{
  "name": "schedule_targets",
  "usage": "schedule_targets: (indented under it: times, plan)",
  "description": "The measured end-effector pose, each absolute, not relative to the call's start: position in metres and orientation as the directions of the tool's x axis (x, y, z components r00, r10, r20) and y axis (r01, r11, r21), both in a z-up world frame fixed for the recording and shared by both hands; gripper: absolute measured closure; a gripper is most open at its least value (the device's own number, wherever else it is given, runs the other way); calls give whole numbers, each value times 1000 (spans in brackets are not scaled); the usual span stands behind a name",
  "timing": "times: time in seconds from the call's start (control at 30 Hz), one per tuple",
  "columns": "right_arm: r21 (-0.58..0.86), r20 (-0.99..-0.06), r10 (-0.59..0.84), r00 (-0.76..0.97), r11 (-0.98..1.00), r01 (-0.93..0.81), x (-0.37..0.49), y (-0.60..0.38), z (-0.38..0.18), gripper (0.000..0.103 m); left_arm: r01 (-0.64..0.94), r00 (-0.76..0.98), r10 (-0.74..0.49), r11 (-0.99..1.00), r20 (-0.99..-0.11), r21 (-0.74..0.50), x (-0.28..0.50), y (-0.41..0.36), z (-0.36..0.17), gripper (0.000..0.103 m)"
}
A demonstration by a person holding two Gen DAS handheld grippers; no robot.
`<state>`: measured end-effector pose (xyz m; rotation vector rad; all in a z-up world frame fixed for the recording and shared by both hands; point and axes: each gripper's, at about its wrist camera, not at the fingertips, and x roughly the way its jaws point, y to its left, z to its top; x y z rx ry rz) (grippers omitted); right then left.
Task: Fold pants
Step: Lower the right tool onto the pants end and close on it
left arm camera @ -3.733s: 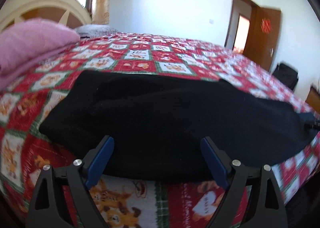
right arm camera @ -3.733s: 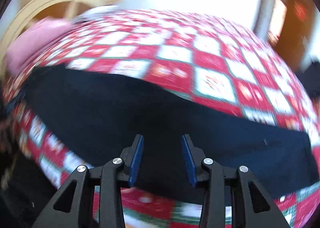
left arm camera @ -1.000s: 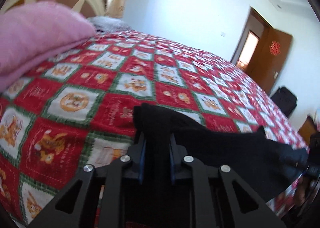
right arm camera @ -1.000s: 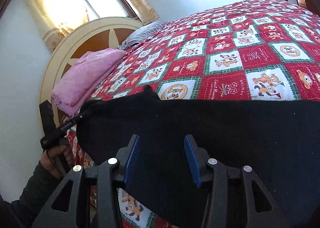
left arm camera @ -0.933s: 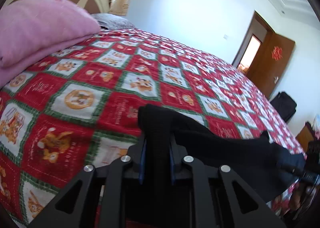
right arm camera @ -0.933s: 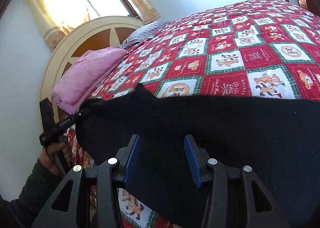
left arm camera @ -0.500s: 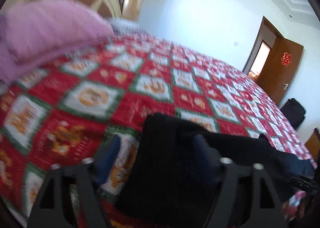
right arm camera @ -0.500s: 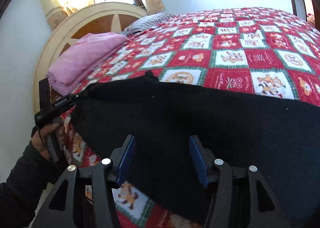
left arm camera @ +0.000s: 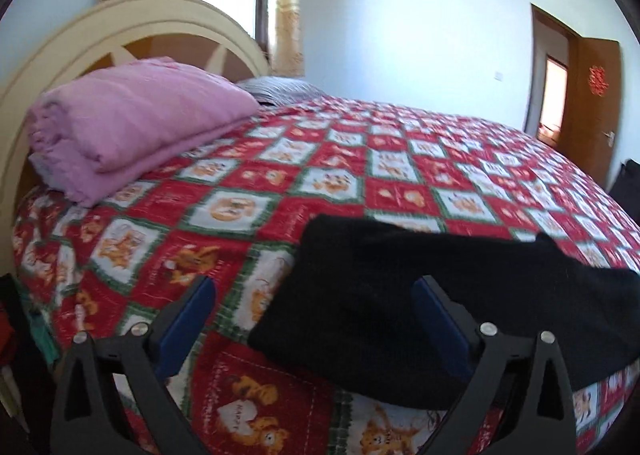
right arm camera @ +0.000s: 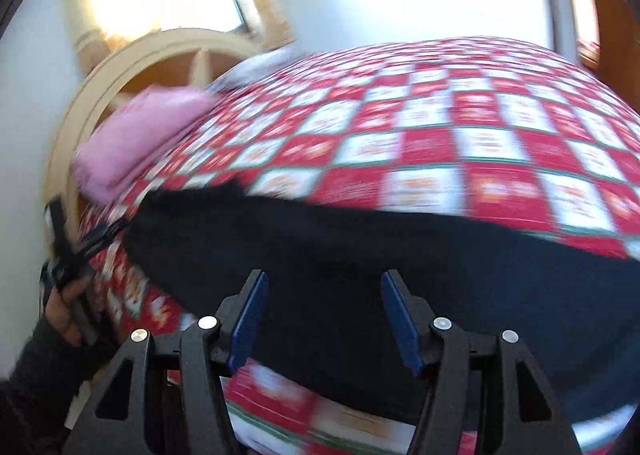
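Note:
Black pants [left arm camera: 400,295] lie flat along the near edge of a bed with a red, white and green checked quilt [left arm camera: 320,175]. My left gripper [left arm camera: 314,295] is open and empty, its jaws wide apart just short of the pants' left end. In the right wrist view the pants [right arm camera: 360,255] stretch across the frame. My right gripper [right arm camera: 322,307] is open and empty over the pants' near edge. The left gripper [right arm camera: 96,239] shows at the far left of that view, off the pants' left end.
A folded pink blanket [left arm camera: 132,119] lies at the bed's head by the cream headboard [left arm camera: 120,31]. A grey striped pillow [left arm camera: 280,89] lies behind it. A wooden door [left arm camera: 592,95] stands at the far right. The right wrist view is blurred.
My left gripper was shut on the pants' left end a second ago; it has opened, let go and drawn back. My right gripper has opened wider and swung.

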<state>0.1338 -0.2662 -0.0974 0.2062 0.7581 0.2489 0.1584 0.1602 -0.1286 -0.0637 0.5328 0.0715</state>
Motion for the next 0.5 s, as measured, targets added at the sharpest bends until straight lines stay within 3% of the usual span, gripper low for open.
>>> schedule_targets:
  times: [0.3,0.5]
  plan:
    - [176,-625,-163,763,923,341,68,-457,-76,42,6,869,-37,998,-494,-63,154,115,-117,0]
    - [220,-624,-261,737,846,485,38,-530,-78,43,50,830,-72,997,-554,-55,159,76,-131,0]
